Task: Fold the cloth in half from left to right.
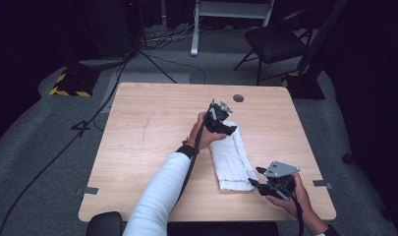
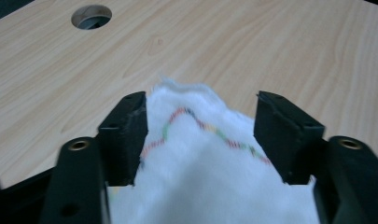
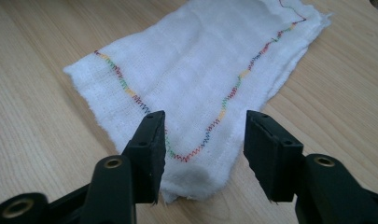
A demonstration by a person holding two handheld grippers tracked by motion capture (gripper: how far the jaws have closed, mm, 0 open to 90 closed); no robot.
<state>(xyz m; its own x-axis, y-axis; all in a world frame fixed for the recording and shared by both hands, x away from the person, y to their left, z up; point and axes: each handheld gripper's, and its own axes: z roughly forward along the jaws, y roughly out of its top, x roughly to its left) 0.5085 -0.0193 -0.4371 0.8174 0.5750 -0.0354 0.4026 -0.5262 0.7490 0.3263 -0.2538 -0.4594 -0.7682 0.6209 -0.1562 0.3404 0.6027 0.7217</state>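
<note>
Cloth (image 1: pixel 232 161) is stretched flat along the wooden table (image 1: pixel 137 147). Its far end is straddled by the left gripper (image 2: pixel 200 135), jaws wide. Its near corner is bracketed by the right gripper (image 3: pixel 203 149), jaws likewise spread, nothing held.

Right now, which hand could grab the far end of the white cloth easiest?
Probably the left. The left gripper is open over the cloth's far end; the right gripper is open by the near end.

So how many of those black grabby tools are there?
2. The left tool is over the far end of the white cloth, open. The right tool is at the cloth's near corner, open too.
</note>
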